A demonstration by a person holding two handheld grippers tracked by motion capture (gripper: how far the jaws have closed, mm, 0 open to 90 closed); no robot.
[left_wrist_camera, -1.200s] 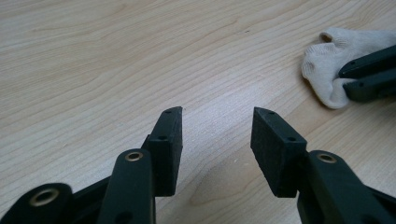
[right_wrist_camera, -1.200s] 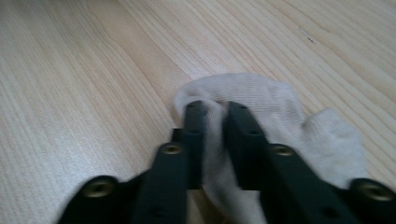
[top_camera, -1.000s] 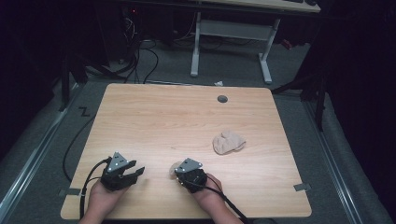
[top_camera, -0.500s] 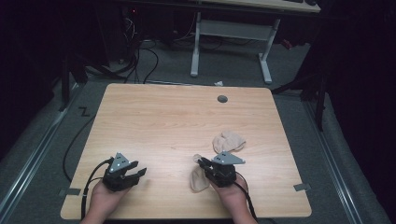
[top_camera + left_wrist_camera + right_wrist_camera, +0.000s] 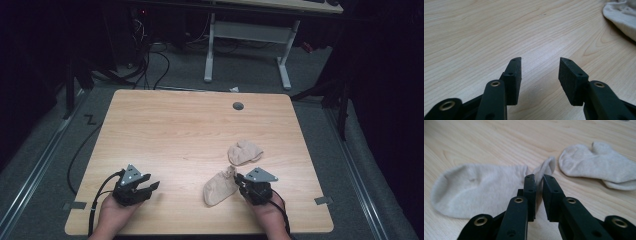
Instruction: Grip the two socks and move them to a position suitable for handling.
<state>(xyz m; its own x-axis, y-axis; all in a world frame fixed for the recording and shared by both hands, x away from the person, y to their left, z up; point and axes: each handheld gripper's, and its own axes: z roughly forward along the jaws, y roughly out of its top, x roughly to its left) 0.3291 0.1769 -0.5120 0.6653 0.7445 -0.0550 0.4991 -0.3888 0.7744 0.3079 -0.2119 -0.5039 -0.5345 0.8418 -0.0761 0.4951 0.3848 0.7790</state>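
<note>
Two beige socks lie on the wooden table (image 5: 175,130). The nearer sock (image 5: 217,189) (image 5: 481,187) lies flat at front centre. Its raised cuff runs between the jaws of my right gripper (image 5: 239,180) (image 5: 538,178), which have just been closing and pinch the fabric. The second sock (image 5: 245,151) (image 5: 596,167) rests crumpled just beyond, apart from the gripper. My left gripper (image 5: 151,187) (image 5: 540,61) sits low over bare wood at front left, open with nothing between its pads. The edge of a sock (image 5: 621,12) shows at the upper right of the left gripper view.
A round grey grommet (image 5: 238,106) sits near the table's far edge. Bits of tape (image 5: 322,200) mark the front corners. Beyond the table are a white desk frame (image 5: 250,35), cables (image 5: 150,55) and dark floor.
My right gripper has moved to the right along the front of the table. A sock now lies spread out to its left, apart from the crumpled one. The left gripper has stayed put.
</note>
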